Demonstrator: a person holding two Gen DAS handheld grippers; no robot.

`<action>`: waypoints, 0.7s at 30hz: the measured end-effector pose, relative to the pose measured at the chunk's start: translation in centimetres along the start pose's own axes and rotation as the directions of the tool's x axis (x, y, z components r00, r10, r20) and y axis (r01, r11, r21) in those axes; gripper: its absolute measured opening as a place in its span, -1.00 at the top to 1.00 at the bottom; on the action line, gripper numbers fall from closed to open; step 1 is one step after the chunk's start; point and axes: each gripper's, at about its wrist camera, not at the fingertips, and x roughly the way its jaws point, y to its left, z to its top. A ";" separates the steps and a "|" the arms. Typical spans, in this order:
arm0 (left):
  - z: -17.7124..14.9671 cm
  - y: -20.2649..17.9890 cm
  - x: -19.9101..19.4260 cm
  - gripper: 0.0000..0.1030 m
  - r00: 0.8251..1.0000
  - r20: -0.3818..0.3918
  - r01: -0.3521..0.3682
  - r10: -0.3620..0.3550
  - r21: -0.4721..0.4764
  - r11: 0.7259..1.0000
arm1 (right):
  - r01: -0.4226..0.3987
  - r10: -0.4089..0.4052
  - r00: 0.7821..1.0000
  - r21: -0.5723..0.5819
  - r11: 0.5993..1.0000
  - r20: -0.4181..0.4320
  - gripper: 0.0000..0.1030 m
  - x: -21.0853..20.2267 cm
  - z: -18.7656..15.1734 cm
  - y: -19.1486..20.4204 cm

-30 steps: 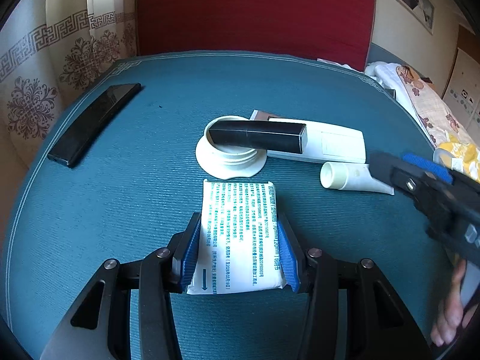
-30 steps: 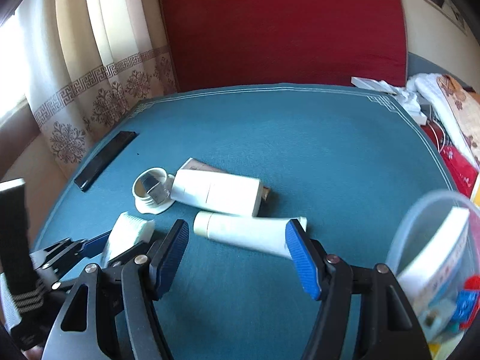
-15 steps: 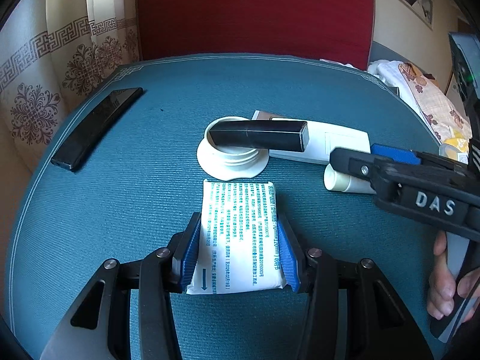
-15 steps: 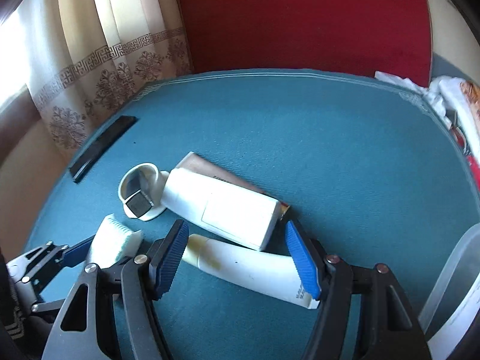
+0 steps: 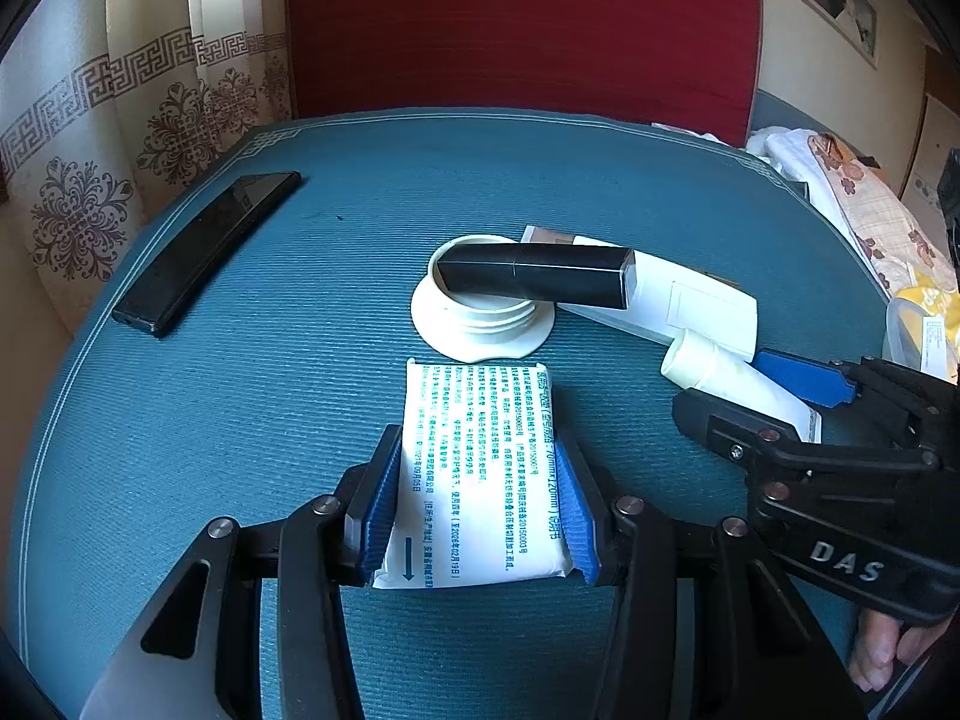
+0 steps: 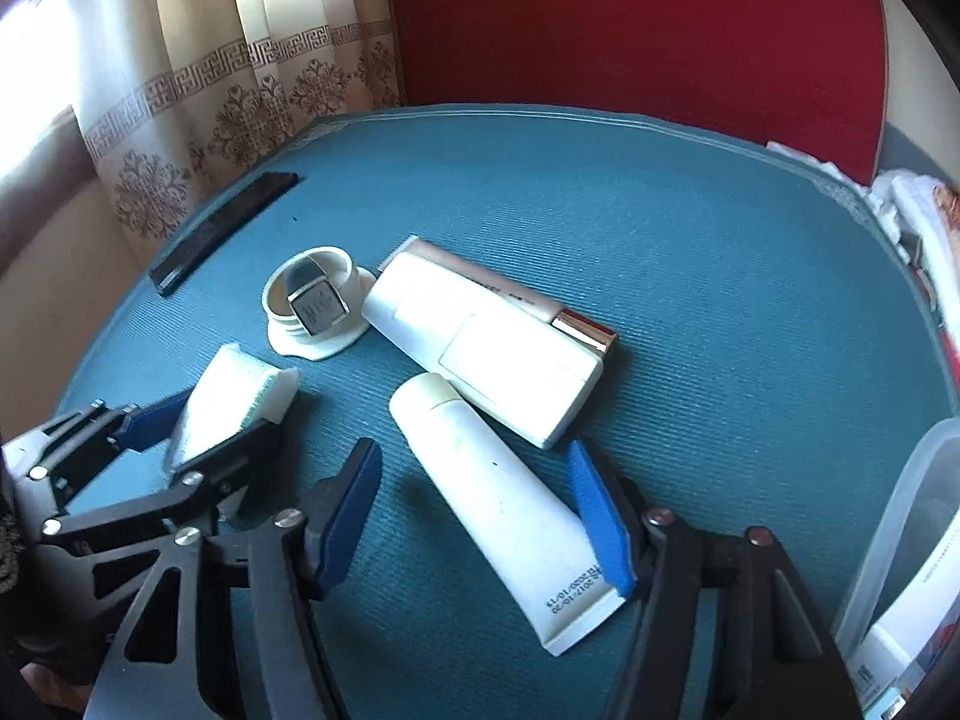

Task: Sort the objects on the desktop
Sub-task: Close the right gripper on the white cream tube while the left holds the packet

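While lying flat on the teal bench (image 5: 252,420), sat clamped at its near end in the left gripper (image 5: 480,516): white printed packet (image 5: 480,468), likely soft, light, best pinched across its width. Straddled widely, unclosed, by the right gripper (image 6: 480,516): white tube (image 6: 498,498), probably squashy and slick, better taken mid-body than at the crimped tail.

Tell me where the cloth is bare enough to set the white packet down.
Bare cloth lies between the black phone and the white lid, and across the far side toward the red backdrop. It is crowded to the right of the white packet: black case, white box, white tube.
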 end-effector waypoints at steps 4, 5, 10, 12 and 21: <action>0.1 0.0 0.1 0.02 1.000 0.000 -0.001 0.001 0.001 1.000 | 0.043 -0.043 0.999 -0.030 0.999 0.010 0.05 -0.2 -0.3 0.6; 0.1 0.0 0.1 0.02 1.000 -0.001 0.000 0.000 0.000 1.000 | 0.050 -0.050 0.999 -0.036 0.998 0.013 0.09 -0.2 -0.4 0.8; 0.0 0.4 0.0 0.02 1.000 0.002 0.012 -0.012 -0.014 1.000 | 0.034 -0.034 0.999 -0.013 0.999 0.016 0.44 -0.5 -0.8 0.8; 0.0 0.5 0.0 0.02 1.000 0.002 0.023 -0.023 -0.017 1.000 | 0.013 -0.014 1.000 0.015 1.000 0.013 0.45 -0.7 -0.9 0.5; -0.2 -0.4 -0.8 0.02 0.995 0.020 0.095 -0.095 -0.013 0.995 | -0.034 0.031 0.999 0.117 0.992 0.025 0.45 -2.7 -2.2 -0.2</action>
